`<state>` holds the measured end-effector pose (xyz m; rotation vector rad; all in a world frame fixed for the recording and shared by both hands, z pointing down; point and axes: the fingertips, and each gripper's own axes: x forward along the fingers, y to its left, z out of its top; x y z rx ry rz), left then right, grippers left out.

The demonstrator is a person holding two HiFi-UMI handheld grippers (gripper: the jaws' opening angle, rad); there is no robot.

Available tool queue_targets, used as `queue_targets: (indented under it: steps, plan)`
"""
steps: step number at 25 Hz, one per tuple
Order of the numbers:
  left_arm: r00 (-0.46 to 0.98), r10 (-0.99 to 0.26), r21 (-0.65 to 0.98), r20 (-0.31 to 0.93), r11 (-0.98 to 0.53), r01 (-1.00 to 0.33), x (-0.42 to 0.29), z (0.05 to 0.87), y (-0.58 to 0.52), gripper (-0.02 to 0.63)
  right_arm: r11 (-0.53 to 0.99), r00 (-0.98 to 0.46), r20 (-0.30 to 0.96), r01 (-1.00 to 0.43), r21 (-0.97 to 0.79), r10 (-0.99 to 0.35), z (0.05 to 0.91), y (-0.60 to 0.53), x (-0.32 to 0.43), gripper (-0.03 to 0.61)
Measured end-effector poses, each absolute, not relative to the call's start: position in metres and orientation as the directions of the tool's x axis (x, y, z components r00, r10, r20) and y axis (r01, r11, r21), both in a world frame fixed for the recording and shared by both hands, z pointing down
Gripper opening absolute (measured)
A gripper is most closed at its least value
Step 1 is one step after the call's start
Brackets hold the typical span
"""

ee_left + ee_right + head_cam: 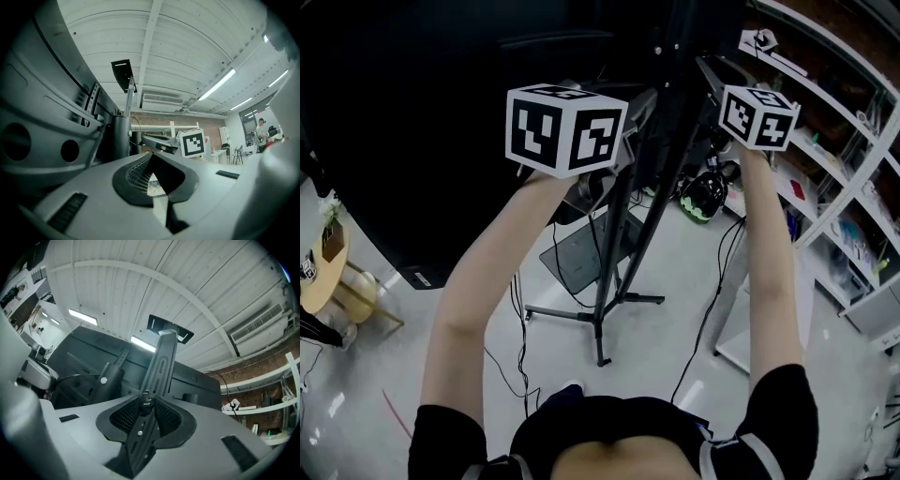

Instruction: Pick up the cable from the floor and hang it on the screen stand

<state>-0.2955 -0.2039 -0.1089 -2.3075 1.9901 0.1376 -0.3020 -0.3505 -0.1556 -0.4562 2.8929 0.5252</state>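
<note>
The right gripper (145,420) is standing released around the screen stand's (623,225) slotted bar (161,362), probably letting go after hanging; the cable (710,314) is trailing floorward below it, while the left gripper (154,183) is staying-clear, clenched on nothing

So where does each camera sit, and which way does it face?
Head view: on the person's head, looking down at the black tripod screen stand; both forearms and the checker-marked cubes show.
Left gripper view: rides the left gripper, looking up past its grey jaws at the white ribbed ceiling.
Right gripper view: same on the right gripper.
Both gripper views share ceiling and stand.
</note>
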Motion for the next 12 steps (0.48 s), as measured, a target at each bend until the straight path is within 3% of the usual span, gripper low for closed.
queue_targets:
  steps: [12]
  plan:
    - [0.174, -0.981, 0.071, -0.088, -0.181, -0.981, -0.284, -0.065, -0.204, 0.003, 0.927, -0.925, -0.224, -0.344, 0.150, -0.308, -0.096, -0.350, -0.303, 0.124]
